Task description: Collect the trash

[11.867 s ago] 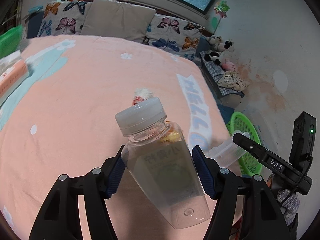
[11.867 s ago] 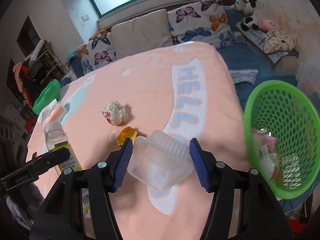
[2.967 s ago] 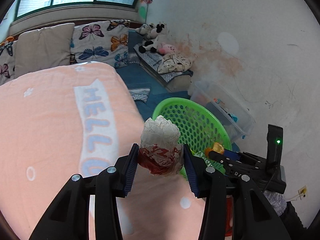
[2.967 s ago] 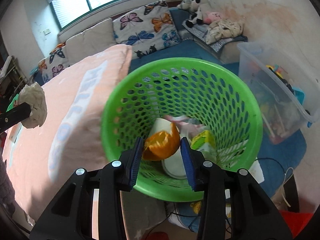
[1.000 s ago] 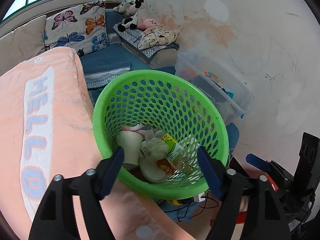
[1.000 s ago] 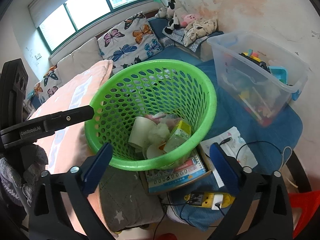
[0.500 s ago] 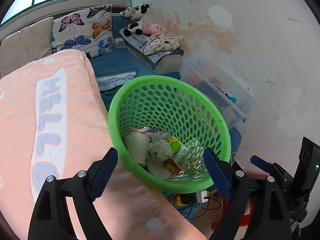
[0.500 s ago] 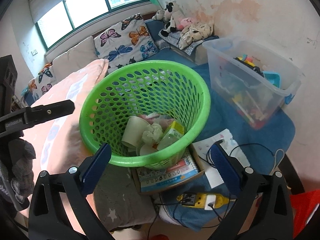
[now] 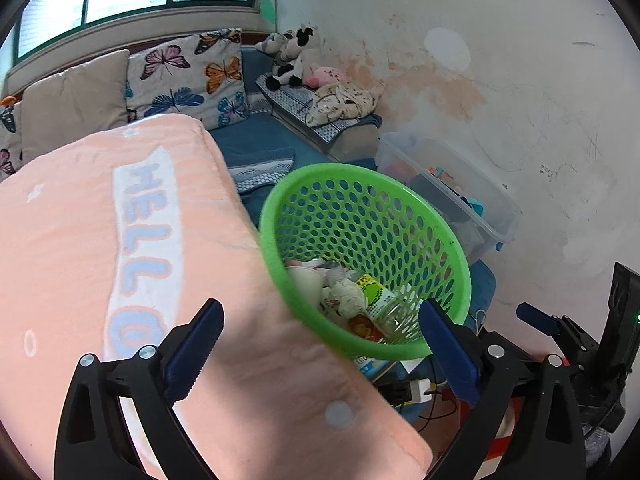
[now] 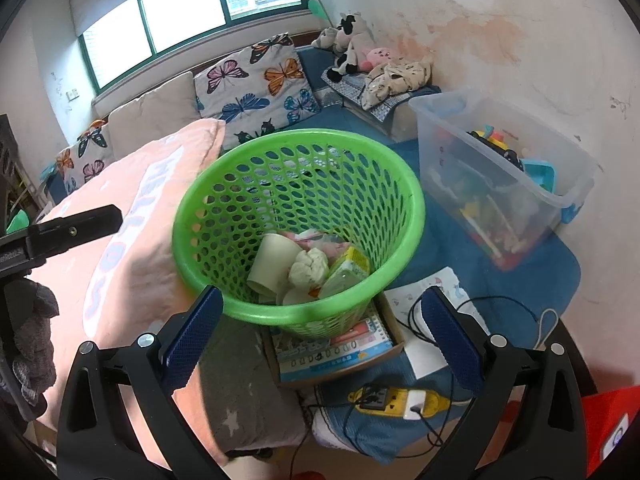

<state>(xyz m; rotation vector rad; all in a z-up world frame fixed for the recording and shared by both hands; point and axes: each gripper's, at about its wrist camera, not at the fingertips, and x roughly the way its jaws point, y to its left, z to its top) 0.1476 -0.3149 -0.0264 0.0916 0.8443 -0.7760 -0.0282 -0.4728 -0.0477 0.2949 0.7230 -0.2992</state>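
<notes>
A green mesh basket (image 9: 452, 248) (image 10: 408, 184) stands on the floor beside the bed. Inside lie a paper cup (image 10: 272, 264), a crumpled paper wad (image 10: 308, 266) (image 9: 346, 294), a clear bottle with a yellow-green label (image 9: 378, 298) and other scraps. My left gripper (image 9: 320, 344) hovers over the bed's corner, near the basket; its jaws are opening wide with nothing between them. My right gripper (image 10: 320, 332) hangs above the basket's near rim, open and empty. The right gripper's blue fingertip (image 9: 534, 318) also shows at the left view's right edge.
The peach blanket (image 9: 100, 240) reading HELLO covers the bed on the left. A clear plastic storage bin (image 10: 516, 172) of toys sits by the stained wall. Under the basket lie a box of books (image 10: 340, 348), a yellow power strip (image 10: 400, 398) and cables. Butterfly cushions (image 10: 260, 84) line the back.
The left gripper pulled back from the basket toward the bed and its jaws spread wider. The basket slid right in its view. The right gripper stayed put, open over the basket.
</notes>
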